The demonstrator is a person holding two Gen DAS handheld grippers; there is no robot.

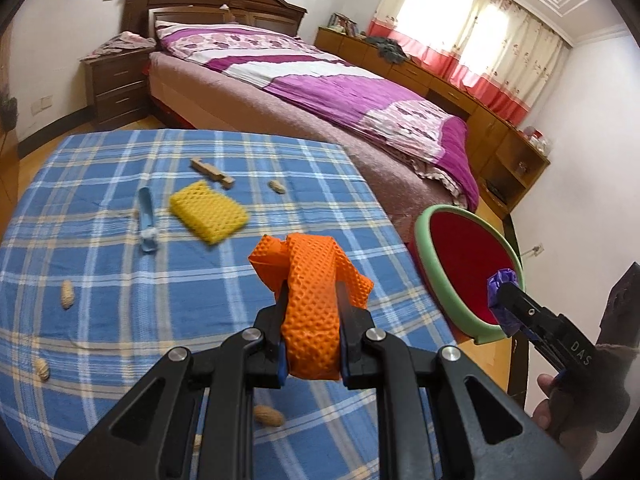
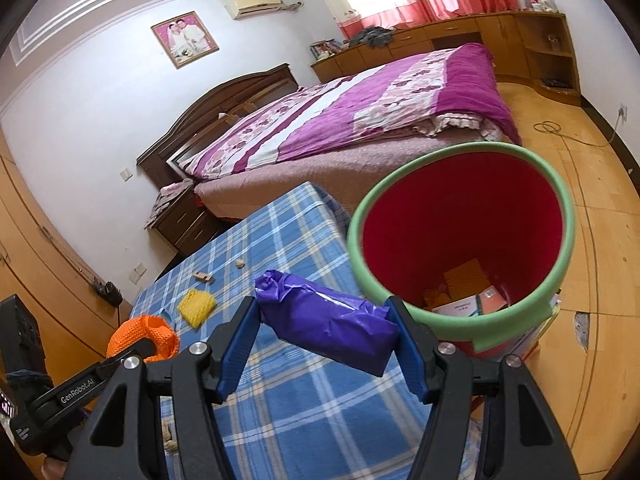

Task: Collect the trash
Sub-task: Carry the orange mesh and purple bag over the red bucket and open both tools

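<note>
My left gripper [image 1: 313,302] is shut on an orange foam net [image 1: 310,280] and holds it above the blue plaid table [image 1: 120,280]. My right gripper [image 2: 326,322] is shut on a purple wrapper [image 2: 328,326] next to the rim of the red bin with a green rim [image 2: 460,240]; it shows in the left wrist view [image 1: 505,298] at the bin [image 1: 468,264]. On the table lie a yellow foam net [image 1: 208,212], a blue scoop [image 1: 147,220], a wooden clip [image 1: 212,173] and several peanuts [image 1: 67,295].
The bin stands off the table's right edge and holds boxes and paper [image 2: 468,304]. A bed with a purple quilt [image 1: 340,92] lies beyond the table. A nightstand [image 1: 116,84] stands at the back left, low cabinets [image 1: 500,136] along the window wall.
</note>
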